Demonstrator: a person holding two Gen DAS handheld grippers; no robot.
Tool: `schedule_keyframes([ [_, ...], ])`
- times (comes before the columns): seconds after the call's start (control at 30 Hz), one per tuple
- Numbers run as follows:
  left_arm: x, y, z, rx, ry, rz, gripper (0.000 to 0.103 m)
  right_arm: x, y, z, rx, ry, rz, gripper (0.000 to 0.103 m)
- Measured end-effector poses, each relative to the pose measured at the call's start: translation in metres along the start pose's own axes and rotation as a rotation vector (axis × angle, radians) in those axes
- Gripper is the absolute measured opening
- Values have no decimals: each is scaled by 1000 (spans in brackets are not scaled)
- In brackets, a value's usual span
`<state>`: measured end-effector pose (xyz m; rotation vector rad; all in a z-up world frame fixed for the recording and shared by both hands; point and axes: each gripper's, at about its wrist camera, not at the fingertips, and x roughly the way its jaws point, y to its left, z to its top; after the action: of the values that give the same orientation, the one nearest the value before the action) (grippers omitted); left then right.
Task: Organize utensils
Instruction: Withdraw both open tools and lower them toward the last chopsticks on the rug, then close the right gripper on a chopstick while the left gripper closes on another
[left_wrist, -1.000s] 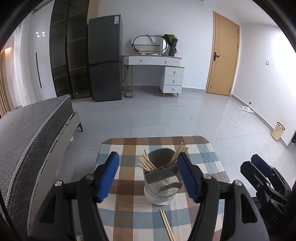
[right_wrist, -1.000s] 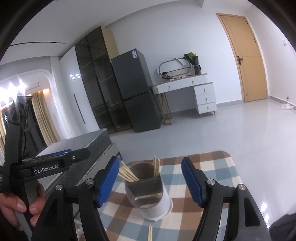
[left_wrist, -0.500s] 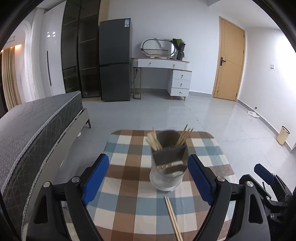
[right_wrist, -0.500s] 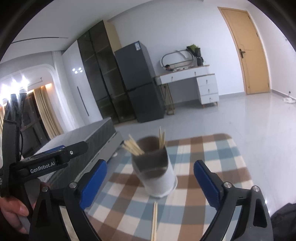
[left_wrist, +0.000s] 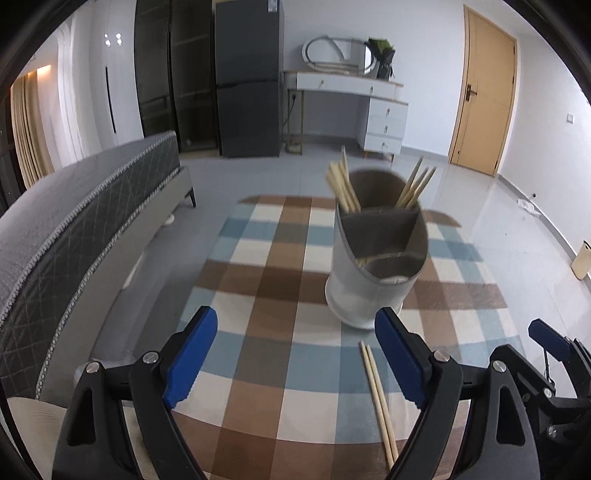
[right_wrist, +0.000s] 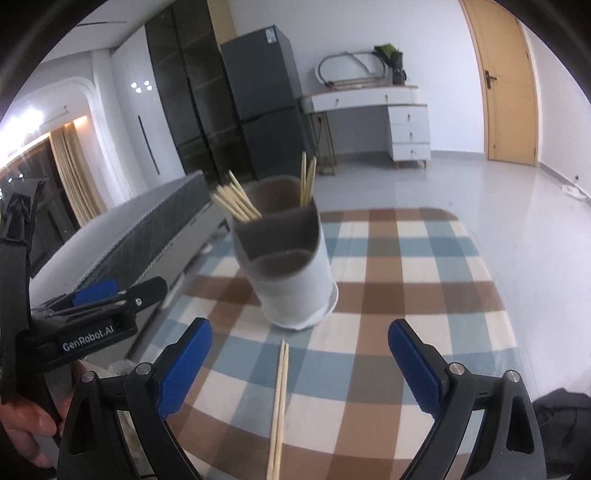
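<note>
A grey and white utensil holder (left_wrist: 376, 258) (right_wrist: 284, 266) stands upright on the checked tablecloth (left_wrist: 266, 288) (right_wrist: 406, 280), with several wooden chopsticks sticking out of its back compartments. A loose pair of chopsticks (left_wrist: 378, 395) (right_wrist: 279, 402) lies flat on the cloth in front of the holder. My left gripper (left_wrist: 295, 350) is open above the cloth, left of the loose pair, with nothing between its blue pads. My right gripper (right_wrist: 299, 362) is open too, and the loose pair lies below the gap between its fingers, untouched. A hand (right_wrist: 26, 435) holds the left gripper at the left of the right wrist view.
A grey bed (left_wrist: 74, 221) runs along the table's left side. Beyond the table are tiled floor, a dark fridge (left_wrist: 247, 77), a white dresser (left_wrist: 369, 110) and a wooden door (left_wrist: 484, 92). A small bin (left_wrist: 581, 258) stands at the far right wall.
Both grippers have sunk toward the table and their jaws have spread wider. The holder and the loose chopsticks now look larger and nearer in both views.
</note>
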<state>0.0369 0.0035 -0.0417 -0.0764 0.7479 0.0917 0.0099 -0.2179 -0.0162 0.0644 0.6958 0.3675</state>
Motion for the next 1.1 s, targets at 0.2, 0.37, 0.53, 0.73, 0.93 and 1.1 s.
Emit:
schedule_keyframes([
  [0.2, 24, 11, -11, -37, 89, 14, 84, 28, -1, -6, -9, 88, -17, 96],
  [0.37, 42, 18, -18, -42, 154, 23, 84, 54, -4, -10, -19, 197, -46, 94],
  [0.53, 61, 30, -17, -157, 262, 14, 84, 84, -4, -15, -26, 276, -48, 91],
  [0.73, 76, 37, -22, -172, 335, 63, 84, 122, -5, -22, -17, 372, -44, 77],
  [0.93, 89, 41, -26, -193, 389, 80, 84, 147, 5, -32, -75, 432, -67, 65],
  [1.1, 92, 42, -26, -199, 404, 77, 84, 154, 9, -34, -75, 442, -49, 57],
])
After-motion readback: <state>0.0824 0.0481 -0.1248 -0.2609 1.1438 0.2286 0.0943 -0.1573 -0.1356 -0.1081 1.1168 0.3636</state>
